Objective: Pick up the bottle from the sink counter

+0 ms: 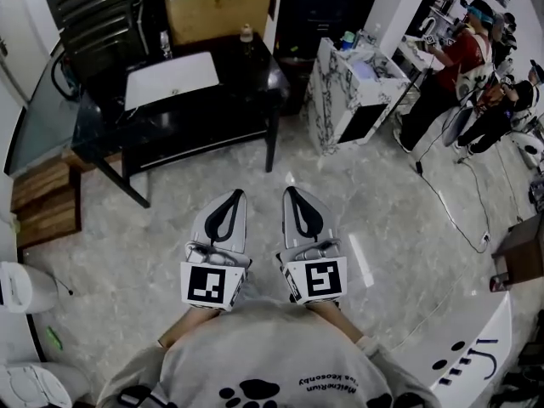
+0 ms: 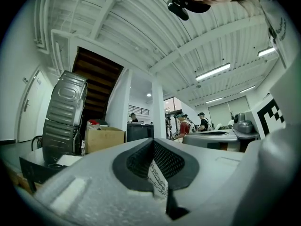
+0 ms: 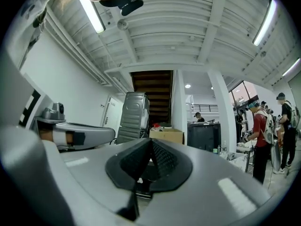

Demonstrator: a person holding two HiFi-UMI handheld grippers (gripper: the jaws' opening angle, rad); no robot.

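Starting far off to the left of the left jaws, slatted wooden crates (image 1: 42, 198) sit partly cut off by the frame edge. The left gripper (image 1: 231, 195) is held close to the person's chest. Its jaws are pressed together with nothing between them, and its own view shows the dark pads meeting at the tips. Well ahead of both pairs of jaws stands a black table (image 1: 195, 121) carrying a white basin (image 1: 170, 79). Past the basin, near the table's far right corner, the bottle (image 1: 246, 34) stands upright just in front of a cardboard box (image 1: 217, 7) (any label on it is too small to read). The right gripper (image 1: 291, 194), just beside the left one, is likewise fully closed and empty. Both hands are hidden beneath the marker cubes. Ahead and to the right of the right jaws is a marble-patterned cabinet (image 1: 340, 100), and the small items on top of it cannot be made out. Farther right, people (image 1: 450, 66) stand near the frame edge, partly cut off.
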